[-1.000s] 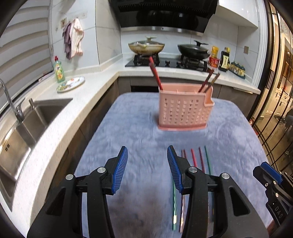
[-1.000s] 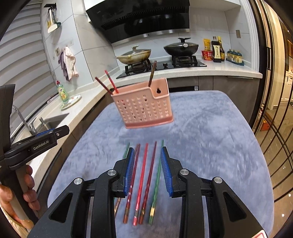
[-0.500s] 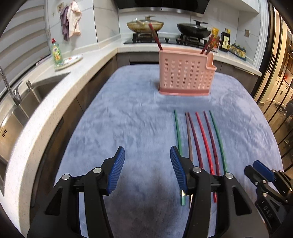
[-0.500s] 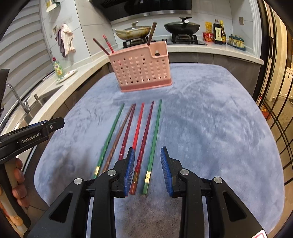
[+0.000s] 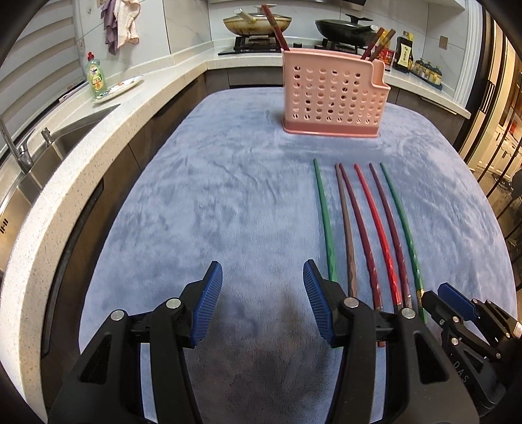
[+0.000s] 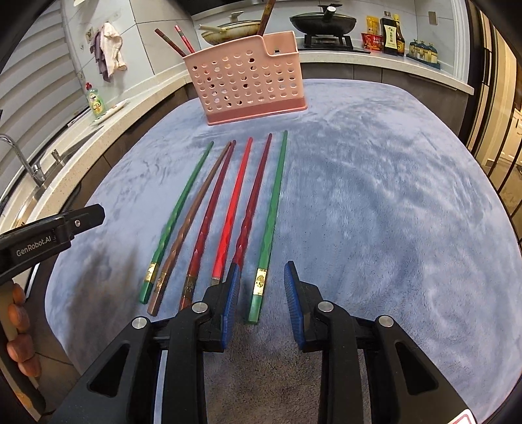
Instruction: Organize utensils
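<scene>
Several chopsticks lie side by side on the blue cloth: green, brown, dark red, bright red, dark red and green. My right gripper is open, its jaws on either side of the near end of the rightmost green chopstick. My left gripper is open and empty over bare cloth, left of the chopsticks. A pink perforated holder stands at the far end with three chopsticks in it; it also shows in the left wrist view.
A white counter with a sink runs along the left. A green soap bottle and a plate stand on it. A stove with a pan and sauce bottles lies behind the holder.
Both grippers have drawn back from the holder and dropped towards the cloth. The right gripper now straddles the near end of the rightmost green chopstick and has opened wider.
</scene>
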{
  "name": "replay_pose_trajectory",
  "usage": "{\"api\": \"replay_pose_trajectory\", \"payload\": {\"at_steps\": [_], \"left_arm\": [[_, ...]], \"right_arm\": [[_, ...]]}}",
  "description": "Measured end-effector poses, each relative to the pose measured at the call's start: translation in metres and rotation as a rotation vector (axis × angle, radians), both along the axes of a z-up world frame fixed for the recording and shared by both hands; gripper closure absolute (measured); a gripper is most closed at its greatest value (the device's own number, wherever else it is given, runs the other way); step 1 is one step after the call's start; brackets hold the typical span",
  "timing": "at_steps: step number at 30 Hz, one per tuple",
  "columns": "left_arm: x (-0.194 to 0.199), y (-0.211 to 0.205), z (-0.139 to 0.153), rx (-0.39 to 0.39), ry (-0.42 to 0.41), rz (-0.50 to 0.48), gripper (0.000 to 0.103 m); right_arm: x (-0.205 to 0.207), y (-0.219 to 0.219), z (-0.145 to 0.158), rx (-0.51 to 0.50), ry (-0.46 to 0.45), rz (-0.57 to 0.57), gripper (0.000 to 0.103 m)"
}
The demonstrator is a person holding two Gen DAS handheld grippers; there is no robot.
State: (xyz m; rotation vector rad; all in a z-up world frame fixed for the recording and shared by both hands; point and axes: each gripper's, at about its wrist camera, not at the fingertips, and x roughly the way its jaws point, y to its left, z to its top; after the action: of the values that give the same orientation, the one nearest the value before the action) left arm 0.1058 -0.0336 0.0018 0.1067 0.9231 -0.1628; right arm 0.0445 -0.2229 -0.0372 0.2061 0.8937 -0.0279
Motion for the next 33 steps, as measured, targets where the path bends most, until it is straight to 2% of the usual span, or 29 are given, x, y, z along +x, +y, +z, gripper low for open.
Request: {"api": "replay_pose_trajectory", "payload": {"at_steps": [3, 13, 16, 33], "left_arm": [[-0.001, 0.000, -0.005, 0.004, 0.009, -0.001, 0.054], [0.000, 0.004, -0.015, 0.010, 0.039, 0.007, 0.054], [0.000, 0.005, -0.019, 0.012, 0.051, 0.006, 0.054], [-0.010, -0.016, -0.033, -0.009, 0.094, -0.056, 0.045]], "right_arm": [[0.001, 0.002, -0.004, -0.008, 0.008, 0.003, 0.084], [0.002, 0.000, -0.015, -0.012, 0.034, 0.004, 0.090], [0.002, -0.002, -0.016, -0.021, 0.037, 0.000, 0.096], [-0.006, -0.019, -0.015, 0.019, 0.039, -0.041, 0.097]]}}
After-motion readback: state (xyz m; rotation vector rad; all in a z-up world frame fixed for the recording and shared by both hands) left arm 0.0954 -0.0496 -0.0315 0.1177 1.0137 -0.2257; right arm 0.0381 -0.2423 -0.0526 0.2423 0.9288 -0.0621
